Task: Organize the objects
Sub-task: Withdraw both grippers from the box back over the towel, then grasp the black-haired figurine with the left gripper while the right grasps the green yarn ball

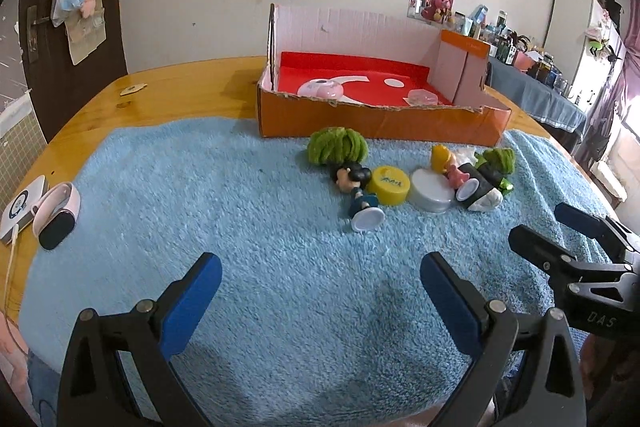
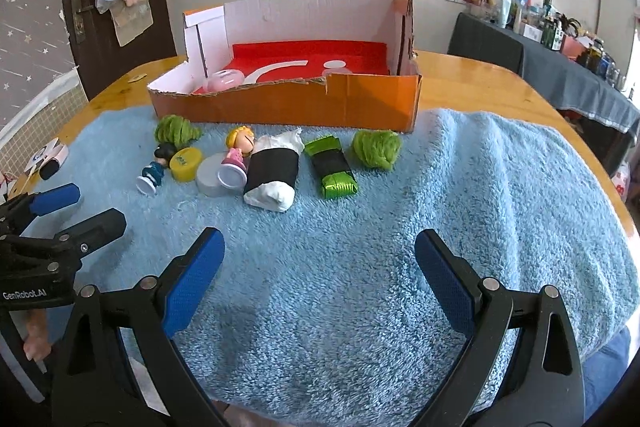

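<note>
An orange cardboard box [image 1: 376, 123] [image 2: 288, 105] with a red floor stands at the back of the blue towel [image 1: 240, 211] [image 2: 460, 195]; a pink round case [image 1: 320, 89] [image 2: 224, 81] lies inside. In front lie a dark-haired figurine [image 1: 356, 191] [image 2: 154, 167], a yellow cap [image 1: 389, 185] [image 2: 184, 163], a grey lid [image 1: 432, 193] [image 2: 208, 179], a blonde figurine [image 2: 238, 151], a black-and-white roll [image 2: 272, 175], a green-black roll [image 2: 332, 167] and two green yarn balls [image 1: 338, 145] [image 2: 377, 148]. My left gripper [image 1: 320, 291] and right gripper [image 2: 320, 267] hover open near the towel's front, well short of the objects.
A wooden table [image 1: 172, 87] carries the towel. A white-and-black device [image 1: 54, 215] and a small white box [image 1: 20, 207] sit at the left edge. The right gripper [image 1: 576, 239] shows in the left wrist view. A cluttered side table [image 2: 560, 67] stands far right.
</note>
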Tool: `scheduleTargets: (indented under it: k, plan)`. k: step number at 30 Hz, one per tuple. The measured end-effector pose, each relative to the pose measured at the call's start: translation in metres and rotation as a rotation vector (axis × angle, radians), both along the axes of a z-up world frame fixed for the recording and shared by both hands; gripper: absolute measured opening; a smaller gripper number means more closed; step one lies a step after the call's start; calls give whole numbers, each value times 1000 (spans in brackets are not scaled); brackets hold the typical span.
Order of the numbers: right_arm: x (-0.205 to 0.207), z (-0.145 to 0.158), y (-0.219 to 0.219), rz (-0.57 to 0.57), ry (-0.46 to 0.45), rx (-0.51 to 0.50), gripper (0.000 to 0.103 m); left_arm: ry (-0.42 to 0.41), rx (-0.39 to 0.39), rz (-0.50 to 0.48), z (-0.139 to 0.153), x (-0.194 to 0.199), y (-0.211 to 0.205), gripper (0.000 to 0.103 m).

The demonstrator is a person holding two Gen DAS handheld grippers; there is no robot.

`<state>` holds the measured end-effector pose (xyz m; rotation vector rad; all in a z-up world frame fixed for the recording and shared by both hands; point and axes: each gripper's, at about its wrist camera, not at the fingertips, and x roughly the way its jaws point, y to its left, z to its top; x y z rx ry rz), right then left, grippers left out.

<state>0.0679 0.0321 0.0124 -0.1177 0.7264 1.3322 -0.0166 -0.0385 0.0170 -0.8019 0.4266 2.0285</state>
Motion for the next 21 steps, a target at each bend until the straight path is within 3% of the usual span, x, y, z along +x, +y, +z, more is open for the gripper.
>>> scheduleTargets:
  k: [8, 15, 21]
  plan:
    - [8, -1, 9, 8, 19, -12, 97, -8, -5, -4, 1, -6, 8, 101]
    - [42, 9, 24, -20, 65, -9, 97, -12, -9, -8, 8, -18, 24, 101]
    - [75, 9, 39, -54, 127, -31, 97, -47, -45, -43, 10, -30, 42, 91]
